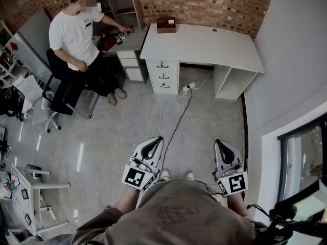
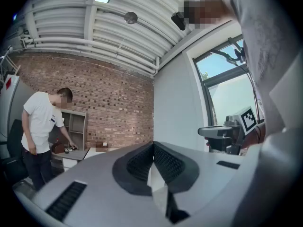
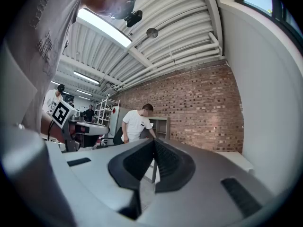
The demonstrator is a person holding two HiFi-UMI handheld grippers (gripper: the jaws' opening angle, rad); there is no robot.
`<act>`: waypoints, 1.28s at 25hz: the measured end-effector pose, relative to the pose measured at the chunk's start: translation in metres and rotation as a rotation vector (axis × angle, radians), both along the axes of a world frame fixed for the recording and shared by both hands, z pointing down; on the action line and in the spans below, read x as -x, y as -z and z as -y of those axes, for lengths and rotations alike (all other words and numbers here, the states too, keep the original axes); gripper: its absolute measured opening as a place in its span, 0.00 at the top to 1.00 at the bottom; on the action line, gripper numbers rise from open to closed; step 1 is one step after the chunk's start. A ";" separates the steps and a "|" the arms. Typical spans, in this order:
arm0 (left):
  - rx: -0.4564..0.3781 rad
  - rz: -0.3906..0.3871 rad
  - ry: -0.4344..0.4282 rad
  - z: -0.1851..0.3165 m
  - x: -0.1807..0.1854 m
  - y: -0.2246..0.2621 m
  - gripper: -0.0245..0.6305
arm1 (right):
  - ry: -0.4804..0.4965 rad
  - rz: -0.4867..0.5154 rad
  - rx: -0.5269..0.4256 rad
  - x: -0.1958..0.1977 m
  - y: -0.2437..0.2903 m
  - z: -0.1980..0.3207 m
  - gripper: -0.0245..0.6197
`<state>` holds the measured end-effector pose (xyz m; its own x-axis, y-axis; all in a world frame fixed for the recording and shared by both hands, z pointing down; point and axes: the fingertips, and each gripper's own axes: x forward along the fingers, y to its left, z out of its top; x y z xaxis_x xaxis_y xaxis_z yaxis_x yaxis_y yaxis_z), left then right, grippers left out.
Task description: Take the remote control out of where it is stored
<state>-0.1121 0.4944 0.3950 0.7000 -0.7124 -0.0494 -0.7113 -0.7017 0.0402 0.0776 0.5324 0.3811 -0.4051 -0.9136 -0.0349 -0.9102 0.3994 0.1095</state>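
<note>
No remote control shows in any view. A white desk (image 1: 204,42) stands against the brick wall at the far side of the room, with a three-drawer unit (image 1: 163,76) under its left part, all drawers closed. A small brown box (image 1: 166,24) sits at the desk's back edge. My left gripper (image 1: 159,139) (image 2: 153,145) and right gripper (image 1: 218,142) (image 3: 154,143) are held close to my body, well short of the desk. Both point forward. On each the jaws meet at the tip with nothing between them.
A person in a white shirt (image 1: 76,32) stands at a grey table (image 1: 130,40) left of the desk, hands on its top. A cable (image 1: 176,114) runs across the grey floor to a power strip (image 1: 189,87). A window (image 1: 301,157) is at my right.
</note>
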 end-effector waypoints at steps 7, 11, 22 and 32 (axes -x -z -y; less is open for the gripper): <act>0.081 0.046 0.023 -0.003 0.019 -0.020 0.95 | -0.003 -0.007 0.006 0.011 0.006 -0.003 0.94; 0.098 0.011 0.066 0.017 0.034 -0.015 0.95 | 0.034 -0.018 -0.014 0.025 0.016 0.024 0.94; 0.091 0.044 0.086 0.010 0.017 -0.028 0.95 | 0.014 0.018 0.031 -0.007 -0.002 0.011 0.94; 0.098 0.052 0.088 0.016 -0.008 -0.035 0.95 | 0.016 0.011 0.064 -0.031 -0.016 0.016 0.94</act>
<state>-0.1046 0.4784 0.4305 0.6344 -0.7708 0.0581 -0.7729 -0.6310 0.0676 0.1088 0.5165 0.3966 -0.4194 -0.9076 0.0186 -0.9048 0.4196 0.0729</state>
